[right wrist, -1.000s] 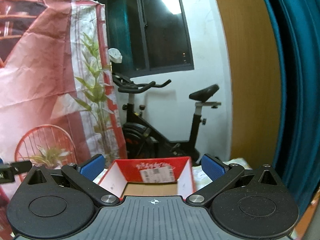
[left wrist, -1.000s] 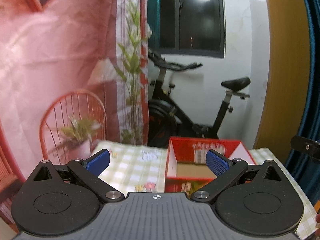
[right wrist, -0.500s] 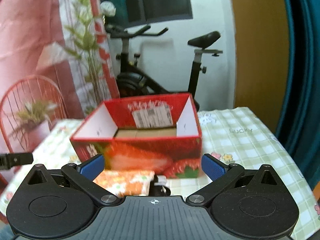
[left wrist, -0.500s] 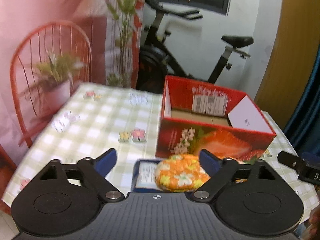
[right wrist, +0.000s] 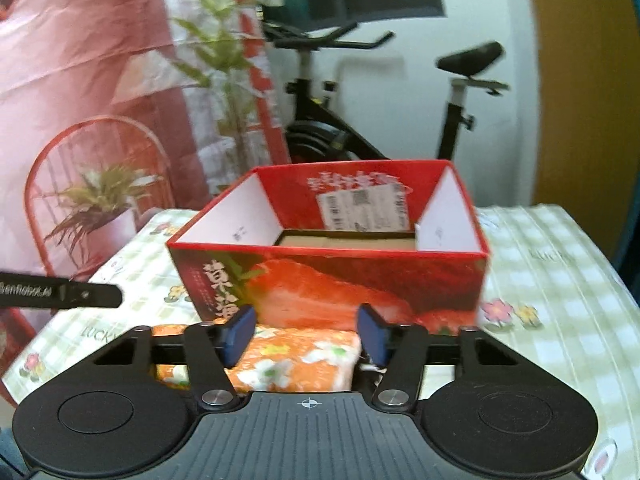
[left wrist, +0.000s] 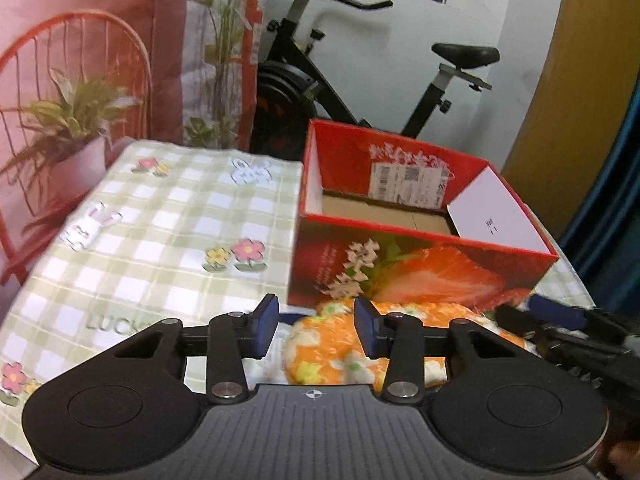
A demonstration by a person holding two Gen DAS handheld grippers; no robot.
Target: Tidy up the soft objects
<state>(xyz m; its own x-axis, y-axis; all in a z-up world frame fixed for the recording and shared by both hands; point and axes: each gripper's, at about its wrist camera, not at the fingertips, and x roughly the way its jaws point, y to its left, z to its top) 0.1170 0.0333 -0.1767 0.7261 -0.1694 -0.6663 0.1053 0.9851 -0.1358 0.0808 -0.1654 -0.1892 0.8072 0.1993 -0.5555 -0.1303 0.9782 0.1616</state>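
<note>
Room: exercise bike (left wrist: 360, 60) behind checked table (left wrist: 160, 216).
Change: both views tipped down; floral cushion (left wrist: 332, 344) revealed before strawberry box (left wrist: 400, 276).
Left gripper (left wrist: 315, 324): narrowed, empty.
Right gripper (right wrist: 306, 334): narrowed, empty.
Meaning: probably pickup approach.

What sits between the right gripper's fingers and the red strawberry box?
In the right wrist view, only the orange floral cushion lies between the right gripper and the strawberry box, against the box's front wall.

Both wrist views look forward, close, sharing the red box (left wrist: 420, 248) (right wrist: 328, 264) and exercise bike (left wrist: 360, 60) (right wrist: 380, 92)
</note>
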